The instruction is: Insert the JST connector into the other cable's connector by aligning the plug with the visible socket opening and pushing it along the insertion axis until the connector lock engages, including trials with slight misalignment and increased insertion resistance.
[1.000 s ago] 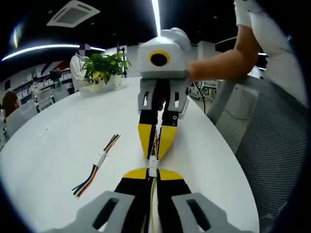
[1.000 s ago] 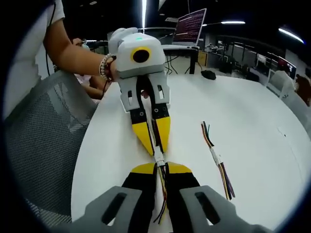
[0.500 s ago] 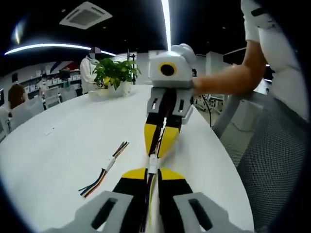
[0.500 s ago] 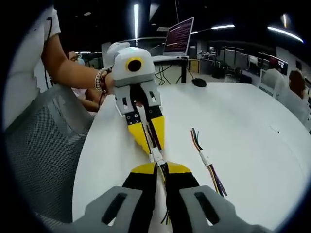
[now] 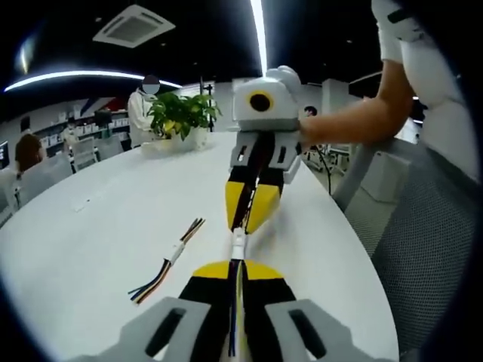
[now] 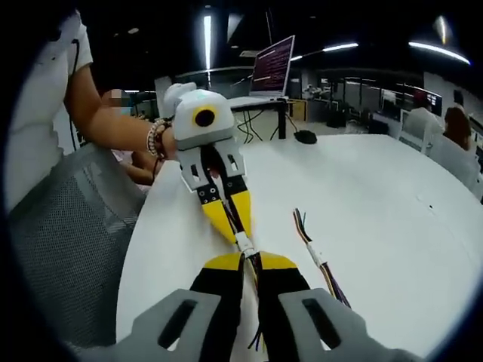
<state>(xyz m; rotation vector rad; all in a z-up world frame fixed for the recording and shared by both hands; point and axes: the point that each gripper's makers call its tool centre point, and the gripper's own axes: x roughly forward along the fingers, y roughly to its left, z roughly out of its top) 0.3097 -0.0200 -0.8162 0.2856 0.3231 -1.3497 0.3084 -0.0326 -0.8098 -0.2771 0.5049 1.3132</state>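
In the left gripper view, my left gripper (image 5: 237, 265) is shut on a multicoloured cable that ends in a white JST connector (image 5: 238, 243). My right gripper (image 5: 245, 225) comes in from above, shut on the other cable, and its yellow tips meet that connector. In the right gripper view, my right gripper (image 6: 251, 260) holds its wires, and the white connector (image 6: 244, 243) sits between it and the left gripper (image 6: 235, 232). The two connector halves touch end to end, both just above the white table (image 5: 90, 226). I cannot tell whether the lock is engaged.
A spare joined cable (image 5: 172, 256) (image 6: 317, 256) lies on the table beside the grippers. A potted plant (image 5: 179, 113) stands at the far end, and a laptop (image 6: 273, 60) and mouse (image 6: 305, 136) at the other. A mesh chair (image 5: 430, 226) sits by the table's edge.
In the left gripper view the opposing yellow tips stand slightly farther from mine, showing more of the white connector. Both views have shifted a little with the hands.
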